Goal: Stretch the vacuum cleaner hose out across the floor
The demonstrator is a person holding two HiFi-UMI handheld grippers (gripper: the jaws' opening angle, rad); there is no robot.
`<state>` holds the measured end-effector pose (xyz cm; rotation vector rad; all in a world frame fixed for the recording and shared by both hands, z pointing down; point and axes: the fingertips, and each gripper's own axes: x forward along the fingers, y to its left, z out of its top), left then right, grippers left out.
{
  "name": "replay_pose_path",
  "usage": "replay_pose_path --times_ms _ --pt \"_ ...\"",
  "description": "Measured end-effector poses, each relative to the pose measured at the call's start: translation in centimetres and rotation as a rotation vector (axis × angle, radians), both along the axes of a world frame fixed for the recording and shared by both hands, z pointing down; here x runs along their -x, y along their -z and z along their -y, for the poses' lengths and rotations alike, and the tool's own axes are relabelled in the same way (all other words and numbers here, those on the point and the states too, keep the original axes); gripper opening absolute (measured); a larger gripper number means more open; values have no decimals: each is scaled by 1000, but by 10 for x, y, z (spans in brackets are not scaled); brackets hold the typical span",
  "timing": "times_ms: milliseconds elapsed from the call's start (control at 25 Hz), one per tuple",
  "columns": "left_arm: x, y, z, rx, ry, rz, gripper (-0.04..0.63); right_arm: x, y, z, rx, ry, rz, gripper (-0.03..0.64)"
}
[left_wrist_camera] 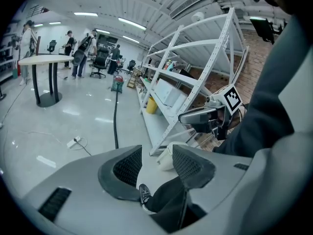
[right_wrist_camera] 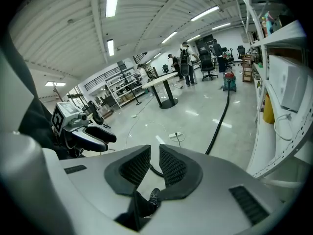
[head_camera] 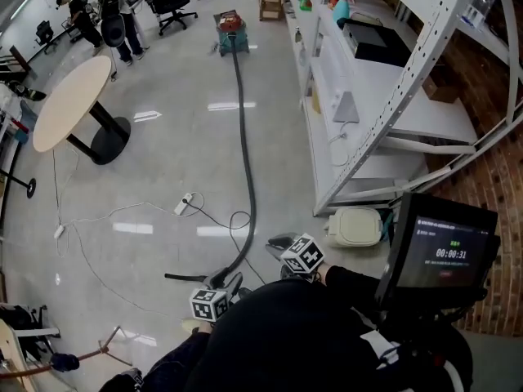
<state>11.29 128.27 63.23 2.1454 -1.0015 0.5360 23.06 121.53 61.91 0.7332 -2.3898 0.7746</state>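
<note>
While the long black vacuum cleaner hose (head_camera: 245,153) lies stretched along the glossy grey floor (head_camera: 180,145), running from the distant teal canister vacuum cleaner (head_camera: 232,33) to a curved end by the person's feet, everything else sits around it. Well left of the hose stands a round beige table (head_camera: 69,104), with a white power strip (head_camera: 182,204) closer in. Above the hose's near end, the left gripper (left_wrist_camera: 156,165) hangs with its jaws fairly wide apart and nothing between them. Just right of the hose, the right gripper (right_wrist_camera: 155,163) has its jaws at a narrow slit, gripping nothing. Further right stands white metal shelving (head_camera: 368,96).
</note>
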Motion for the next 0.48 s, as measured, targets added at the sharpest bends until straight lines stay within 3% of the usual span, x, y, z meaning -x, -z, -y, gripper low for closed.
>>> replay_pose_path --times_ms 200,480 --pt "17 -7 -2 13 26 -14 212 14 1 -2 -8 -10 -13 53" --pt "36 19 4 -46 38 -23 212 45 32 6 -88 -4 24 35"
